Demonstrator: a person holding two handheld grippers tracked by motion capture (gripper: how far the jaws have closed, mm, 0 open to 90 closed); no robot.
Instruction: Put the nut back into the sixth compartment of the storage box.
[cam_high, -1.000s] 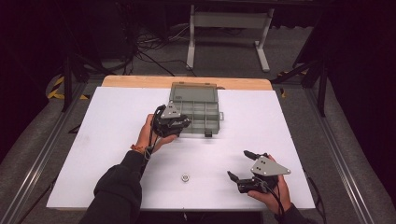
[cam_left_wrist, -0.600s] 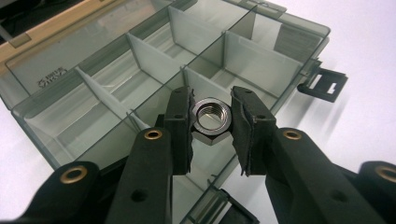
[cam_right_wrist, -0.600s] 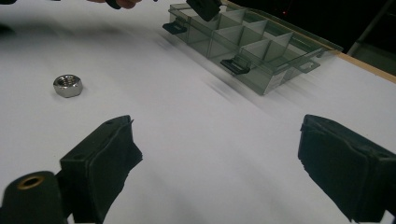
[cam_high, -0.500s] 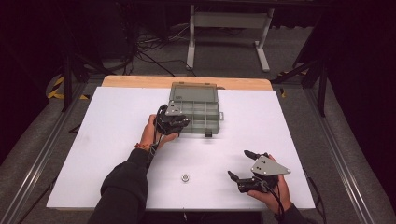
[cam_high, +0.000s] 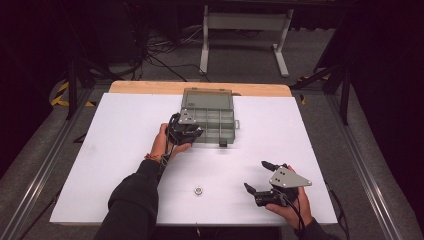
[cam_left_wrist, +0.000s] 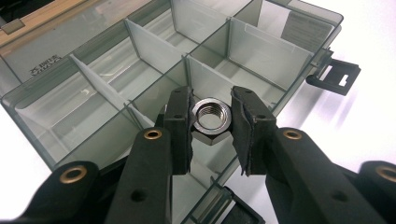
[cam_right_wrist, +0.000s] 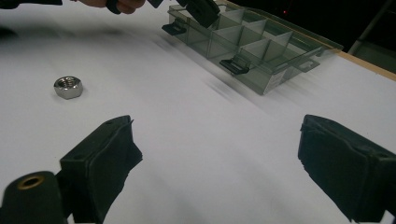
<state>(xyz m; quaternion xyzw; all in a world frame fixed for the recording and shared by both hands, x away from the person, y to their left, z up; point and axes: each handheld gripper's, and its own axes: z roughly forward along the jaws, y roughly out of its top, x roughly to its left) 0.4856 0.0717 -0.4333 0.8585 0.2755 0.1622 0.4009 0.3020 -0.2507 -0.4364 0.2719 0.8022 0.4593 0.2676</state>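
Note:
My left gripper (cam_left_wrist: 212, 128) is shut on a steel hex nut (cam_left_wrist: 212, 116), its threaded hole facing the camera. It holds the nut over the near left corner of an open, smoky-clear compartment box (cam_left_wrist: 154, 46). In the high view the left gripper (cam_high: 191, 131) hovers at the box's (cam_high: 210, 117) front left edge. A second hex nut (cam_high: 198, 190) lies loose on the white table, closer to the person. My right gripper (cam_high: 256, 176) stands open low over the table at the near right, nothing between its jaws. The right gripper view has that gripper (cam_right_wrist: 215, 140) wide open, the loose nut (cam_right_wrist: 68, 87) far left and the box (cam_right_wrist: 252, 44) beyond.
The box's compartments look empty, and two black latches (cam_left_wrist: 334, 74) stick out from its front wall. The white table sheet (cam_high: 125, 130) is bare at the left and right. A wooden strip (cam_high: 150, 87) runs along the far edge, with a metal stand (cam_high: 240, 30) on the floor behind.
My left hand has crept slightly forward with the nut, closer over the box. The right gripper has stayed where it was, open.

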